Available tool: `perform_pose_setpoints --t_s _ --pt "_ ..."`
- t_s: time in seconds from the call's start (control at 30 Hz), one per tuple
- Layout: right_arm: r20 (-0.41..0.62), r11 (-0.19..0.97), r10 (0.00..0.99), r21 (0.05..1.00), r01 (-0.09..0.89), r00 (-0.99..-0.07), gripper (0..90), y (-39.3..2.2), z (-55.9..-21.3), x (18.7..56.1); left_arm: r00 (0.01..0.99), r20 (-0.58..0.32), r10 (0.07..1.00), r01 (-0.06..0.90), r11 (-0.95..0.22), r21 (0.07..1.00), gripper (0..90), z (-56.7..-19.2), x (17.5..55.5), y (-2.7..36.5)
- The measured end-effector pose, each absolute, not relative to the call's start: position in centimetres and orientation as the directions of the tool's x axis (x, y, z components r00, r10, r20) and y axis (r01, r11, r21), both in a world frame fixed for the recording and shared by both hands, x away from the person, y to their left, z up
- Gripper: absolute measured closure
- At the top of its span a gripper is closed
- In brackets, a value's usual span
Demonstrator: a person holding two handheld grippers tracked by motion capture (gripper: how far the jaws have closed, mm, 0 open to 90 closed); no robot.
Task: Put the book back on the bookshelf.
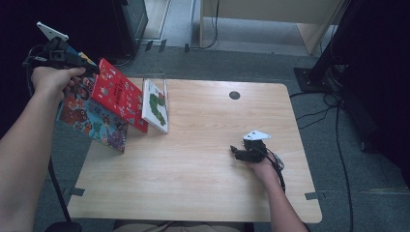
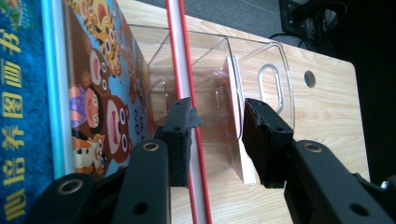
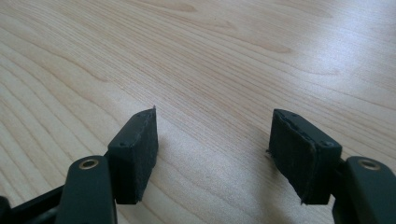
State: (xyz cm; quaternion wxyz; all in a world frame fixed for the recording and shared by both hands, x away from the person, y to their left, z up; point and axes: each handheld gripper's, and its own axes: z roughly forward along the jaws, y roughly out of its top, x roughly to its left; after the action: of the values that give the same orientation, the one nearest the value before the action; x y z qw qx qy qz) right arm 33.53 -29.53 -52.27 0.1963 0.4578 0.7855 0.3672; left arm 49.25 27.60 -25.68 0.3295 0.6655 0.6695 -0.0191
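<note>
- Standing the picture books up in the clear book holder at the far left corner of the table looks like the step in hand, and the red book is the one being dealt with.
- The left gripper hovers over the table's left edge with its jaws partly open. The red book's thin edge runs up between them, close against one pad and clear of the other, so nothing is clamped.
- The red book leans steeply against the white caterpillar book, which stands in the holder. The blue animal book leans behind it and hangs out past the left edge.
- To do this well, I would let the jaws clear the red book on both sides before lifting away, so that neither pad drags it over.
- Pulling back along the line of the book's edge rather than across it seems safest, since a sideways nudge could topple the leaning row off the left edge.
- The right gripper rests low over bare wood near the right edge, with its jaws wide apart and empty. It could steady the holder if the books begin to slide.
</note>
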Motion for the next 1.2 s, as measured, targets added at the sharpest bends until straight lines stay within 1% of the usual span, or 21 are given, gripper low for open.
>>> perform_pose_setpoints --t_s 0.43,0.57,0.6,0.73,0.83,1.0,1.2 --pt "0.029 0.312 0.862 0.756 0.576 -0.505 32.6 -29.5 -52.3 33.5 0.192 -0.475 0.859 0.884 0.059 0.464 56.7 -25.2 47.7 25.2" --pt "0.028 0.315 0.861 0.755 0.575 -0.508 31.0 -29.5 -52.3 33.5 0.219 -0.483 0.848 0.881 0.041 0.471 54.7 -25.7 47.2 24.5" --pt "0.028 0.316 0.86 0.754 0.575 -0.509 30.5 -29.5 -52.3 33.6 0.232 -0.464 0.855 0.876 0.024 0.482 54.3 -25.7 47.0 24.3" --pt "0.024 0.317 0.863 0.752 0.578 -0.505 27.0 -29.5 -52.3 33.6 0.26 -0.452 0.853 0.868 -0.002 0.496 52.9 -25.4 46.6 23.6" --pt "0.027 0.316 0.863 0.751 0.58 -0.505 26.6 -29.5 -52.3 33.6 0.269 -0.465 0.843 0.867 -0.001 0.499 51.5 -25.2 46.2 23.1" --pt "0.03 0.317 0.861 0.749 0.582 -0.508 25.5 -29.5 -52.3 33.6 0.283 -0.462 0.84 0.86 -0.009 0.51 48.9 -24.8 45.3 22.5" --pt "0.033 0.321 0.857 0.746 0.583 -0.514 22.5 -29.4 -52.3 33.6 0.304 -0.468 0.83 0.849 -0.013 0.529 48.4 -24.8 44.1 22.1"
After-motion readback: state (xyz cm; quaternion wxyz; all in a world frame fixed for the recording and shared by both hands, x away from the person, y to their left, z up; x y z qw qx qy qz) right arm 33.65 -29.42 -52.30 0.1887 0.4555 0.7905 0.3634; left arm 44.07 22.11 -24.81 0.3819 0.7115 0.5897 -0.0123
